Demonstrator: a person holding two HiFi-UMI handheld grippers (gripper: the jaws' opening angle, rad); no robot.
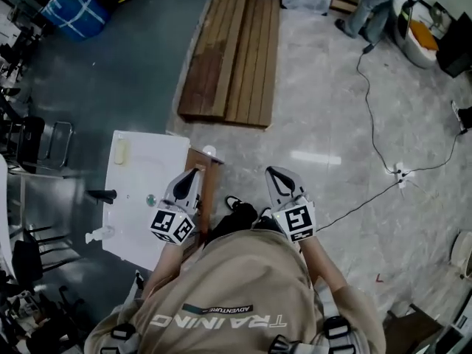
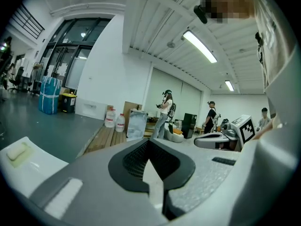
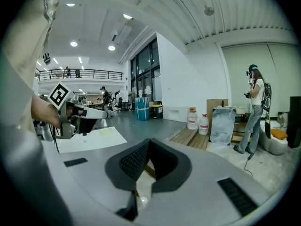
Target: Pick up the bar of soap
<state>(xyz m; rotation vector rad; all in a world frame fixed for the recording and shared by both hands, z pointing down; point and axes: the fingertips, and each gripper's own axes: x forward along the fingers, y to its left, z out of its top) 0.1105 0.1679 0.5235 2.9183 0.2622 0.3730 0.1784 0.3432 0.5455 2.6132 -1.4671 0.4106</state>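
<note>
Hanging just ahead of the person's chest, the left tongs (image 1: 193, 174) and right tongs (image 1: 274, 172) each have their jaws pressed together, and both are empty. The left pair sits over the right edge of the white table (image 1: 166, 153), where a narrow wooden stand (image 1: 209, 190) butts against that edge. The right pair is well clear of the table, above open pale floor (image 1: 332, 198).

On the table's left side stand a pump bottle (image 1: 98, 234) at the near corner and a black tap (image 1: 103, 195) further along. The middle of the top is bare.

The bar of soap (image 1: 121, 151) lies flat in the far left corner, just inside both edges. Its long axis runs along the left edge, pointing away from the person.

Beyond the table lie wooden planks (image 1: 232, 57), and a cable (image 1: 372, 116) trails across the floor to the right.
</note>
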